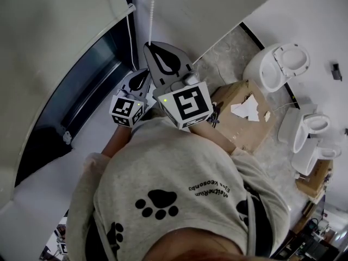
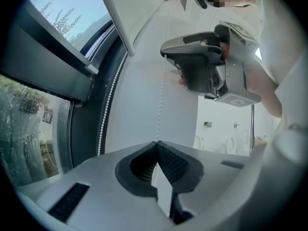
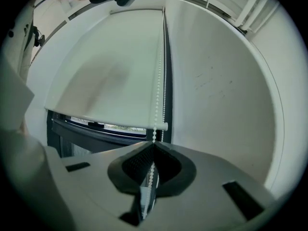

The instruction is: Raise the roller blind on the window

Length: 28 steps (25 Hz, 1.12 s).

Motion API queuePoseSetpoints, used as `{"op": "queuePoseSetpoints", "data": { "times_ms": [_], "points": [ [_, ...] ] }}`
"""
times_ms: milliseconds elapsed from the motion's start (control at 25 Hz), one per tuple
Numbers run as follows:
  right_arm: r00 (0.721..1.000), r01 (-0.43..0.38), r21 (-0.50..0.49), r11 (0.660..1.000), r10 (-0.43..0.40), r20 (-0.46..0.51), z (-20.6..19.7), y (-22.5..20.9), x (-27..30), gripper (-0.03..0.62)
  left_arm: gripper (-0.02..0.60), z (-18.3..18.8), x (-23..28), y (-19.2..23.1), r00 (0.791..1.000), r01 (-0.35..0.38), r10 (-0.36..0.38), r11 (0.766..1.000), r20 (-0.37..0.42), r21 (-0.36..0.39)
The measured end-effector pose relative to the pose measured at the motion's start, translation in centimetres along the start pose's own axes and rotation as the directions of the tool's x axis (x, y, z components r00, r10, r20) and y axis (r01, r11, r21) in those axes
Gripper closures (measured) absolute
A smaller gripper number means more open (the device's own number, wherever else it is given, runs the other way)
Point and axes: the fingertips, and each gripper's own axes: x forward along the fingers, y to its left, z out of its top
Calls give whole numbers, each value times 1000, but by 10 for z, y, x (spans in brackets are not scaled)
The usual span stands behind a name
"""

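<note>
Roller blind (image 3: 101,66): smooth fabric, beaded chain (image 3: 156,115)

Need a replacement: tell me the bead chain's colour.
White; bead chain clearest in the right gripper view.

Open cardboard box (image 1: 253,134) near white toilets (image 1: 274,67) on floor (image 1: 228,53)

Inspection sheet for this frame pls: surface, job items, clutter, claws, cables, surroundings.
surface: grey marbled floor; no table in view.
job's things: roller blind partly down, glass showing under its bottom bar; bead chain hanging beside its edge.
clutter: torn cardboard box; toilets standing on the floor.
grippers: left claw shut on the bead chain; right claw shut on the bead chain.
cables: nothing seen.
surroundings: dark-framed window, trees outside; white wall.
</note>
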Motion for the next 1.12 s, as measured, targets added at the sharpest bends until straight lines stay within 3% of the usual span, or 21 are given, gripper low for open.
{"op": "queuePoseSetpoints", "data": {
  "times_ms": [240, 400, 600, 720, 840, 1120],
  "points": [
    [1000, 1, 22, 1000, -1, -13, -11, -1, -1, 585, 574, -10, 0, -2, 1000, -9, 9, 1000, 2, 20],
    [999, 9, 24, 1000, -8, -43, -31, -3, -1, 585, 572, -29, -1, 1, 998, -25, 24, 1000, -62, -7],
    [998, 15, 10, 1000, -14, -67, -49, 0, 0, 585, 572, -46, -5, 0, 992, -29, 30, 999, -121, 14],
    [998, 7, 22, 1000, -6, -58, -50, 1, 1, 585, 569, -38, -6, -3, 993, -17, 21, 999, -117, 29],
    [998, 3, 25, 1000, -2, -56, -51, 1, 3, 585, 466, -22, -6, -6, 995, -8, 14, 998, -101, 54],
    [993, -6, 31, 1000, 10, -121, -80, 0, 6, 585, 466, 18, -15, 1, 998, -37, 38, 999, -40, 21]
  ]
}}
